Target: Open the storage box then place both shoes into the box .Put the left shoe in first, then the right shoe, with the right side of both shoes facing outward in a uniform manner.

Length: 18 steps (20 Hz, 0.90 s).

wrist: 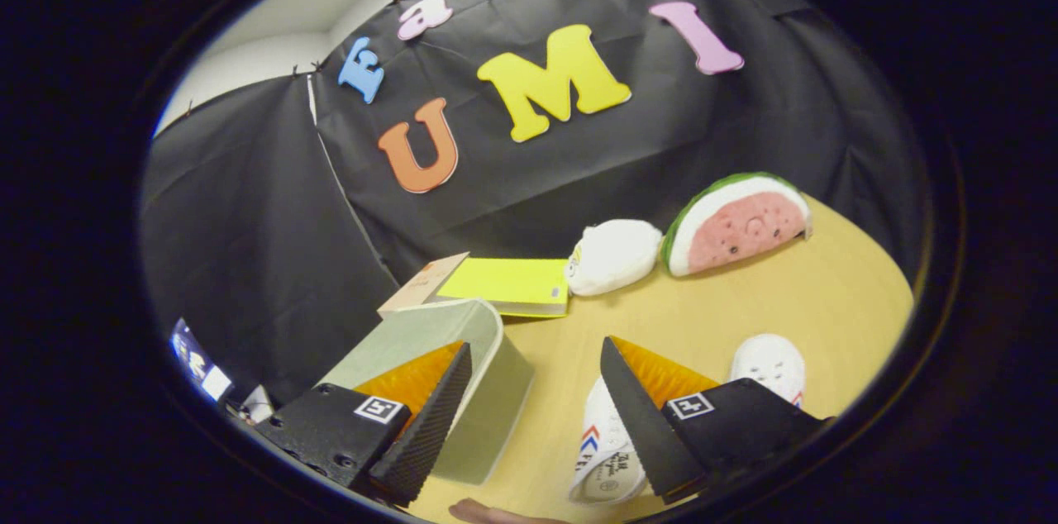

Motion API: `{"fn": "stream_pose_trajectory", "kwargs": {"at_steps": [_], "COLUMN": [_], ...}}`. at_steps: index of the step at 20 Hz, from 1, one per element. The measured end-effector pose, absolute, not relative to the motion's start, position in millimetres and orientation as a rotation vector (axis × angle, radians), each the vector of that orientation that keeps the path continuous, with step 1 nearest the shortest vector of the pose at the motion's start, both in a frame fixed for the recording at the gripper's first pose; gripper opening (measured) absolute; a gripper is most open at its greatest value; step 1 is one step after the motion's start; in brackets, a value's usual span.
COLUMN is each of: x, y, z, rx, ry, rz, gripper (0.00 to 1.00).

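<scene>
Shoes (607,445) are lying on the tabletop (744,301) beside the storage box (463,392). I am hovering the claw (529,416) wide open, holding nothing; opening the box probably comes first, so I'm needing its lid.

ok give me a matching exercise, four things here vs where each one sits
Things:
1. storage box
2. shoe with stripes
3. watermelon plush
4. yellow card

Places:
A. beside the white plush, against the cloth wall
B. partly behind one finger of the open gripper
C. lying on a brown carton, beyond the box
D. on the table, under the other finger

Pairs: 1-B, 2-D, 3-A, 4-C
</scene>
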<state>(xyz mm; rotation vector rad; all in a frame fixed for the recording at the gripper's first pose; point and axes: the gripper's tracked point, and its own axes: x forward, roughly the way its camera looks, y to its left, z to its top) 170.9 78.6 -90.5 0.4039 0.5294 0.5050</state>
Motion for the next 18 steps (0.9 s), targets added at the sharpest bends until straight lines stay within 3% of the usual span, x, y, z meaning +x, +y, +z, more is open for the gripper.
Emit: {"fn": "stream_pose_trajectory", "kwargs": {"at_steps": [10,18], "x": [182,181], "y": [155,173], "z": [-102,-116], "rx": [0.826,0.919], "ry": [0.876,1.004], "rz": [1.033,1.126], "gripper": [0.99,0.98]}}
